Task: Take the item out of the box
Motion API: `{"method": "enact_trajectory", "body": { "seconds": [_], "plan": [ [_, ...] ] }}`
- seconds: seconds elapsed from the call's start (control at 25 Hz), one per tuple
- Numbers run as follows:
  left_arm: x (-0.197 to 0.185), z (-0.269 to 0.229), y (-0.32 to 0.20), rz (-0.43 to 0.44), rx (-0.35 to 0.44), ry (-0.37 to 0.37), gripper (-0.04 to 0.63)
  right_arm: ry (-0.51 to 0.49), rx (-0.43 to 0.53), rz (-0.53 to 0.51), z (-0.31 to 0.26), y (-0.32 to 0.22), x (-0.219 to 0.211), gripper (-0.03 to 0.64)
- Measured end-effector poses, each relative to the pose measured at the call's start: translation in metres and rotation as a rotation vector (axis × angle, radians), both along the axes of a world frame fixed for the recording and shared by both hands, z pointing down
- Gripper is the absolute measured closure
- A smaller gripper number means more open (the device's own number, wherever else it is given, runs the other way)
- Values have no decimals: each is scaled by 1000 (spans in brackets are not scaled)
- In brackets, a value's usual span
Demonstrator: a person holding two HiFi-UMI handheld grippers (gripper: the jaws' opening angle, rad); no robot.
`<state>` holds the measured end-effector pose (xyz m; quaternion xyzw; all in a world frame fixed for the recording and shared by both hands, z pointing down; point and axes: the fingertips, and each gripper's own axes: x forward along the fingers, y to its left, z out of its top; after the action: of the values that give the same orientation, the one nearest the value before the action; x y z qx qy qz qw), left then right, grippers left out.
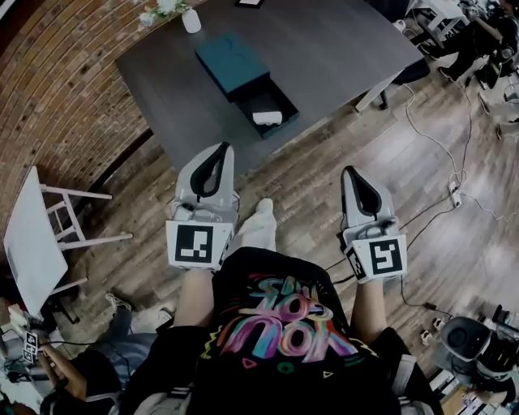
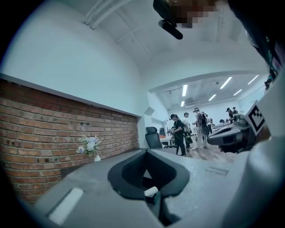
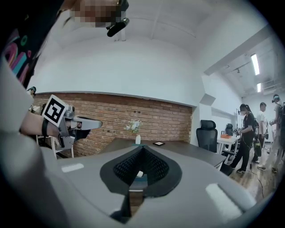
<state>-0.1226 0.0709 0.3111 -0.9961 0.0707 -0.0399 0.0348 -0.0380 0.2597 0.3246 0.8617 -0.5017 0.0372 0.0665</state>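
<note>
A teal box [image 1: 231, 63] lies on the dark grey table [image 1: 340, 40], its black drawer [image 1: 272, 105] pulled out toward me. A white item [image 1: 268, 117] rests in the drawer. Both grippers hang over the wooden floor, short of the table's near edge and pointing at it. My left gripper [image 1: 220, 147] is shut with nothing in it, and so is my right gripper [image 1: 349, 170]. In the left gripper view the white item [image 2: 151, 191] shows through the loop of the shut jaws [image 2: 146, 151]. The right gripper view shows the item [image 3: 140, 174] and box [image 3: 141, 181] the same way.
A white vase of flowers [image 1: 190, 20] stands at the table's far left corner. A white chair [image 1: 36, 235] is by the brick wall on the left. Cables [image 1: 454, 186] trail over the floor at right. People and a black office chair [image 2: 153, 137] are beyond the table.
</note>
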Motion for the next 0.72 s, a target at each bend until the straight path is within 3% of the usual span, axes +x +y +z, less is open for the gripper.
{"method": "enact_trajectory", "body": {
  "seconds": [0.32, 0.72],
  "plan": [
    [67, 1, -63, 2, -16, 3, 597, 1, -19, -6, -3, -64, 65, 615],
    [97, 13, -120, -20, -41, -14, 595, -25, -38, -7, 8, -122, 102, 615]
  ]
}}
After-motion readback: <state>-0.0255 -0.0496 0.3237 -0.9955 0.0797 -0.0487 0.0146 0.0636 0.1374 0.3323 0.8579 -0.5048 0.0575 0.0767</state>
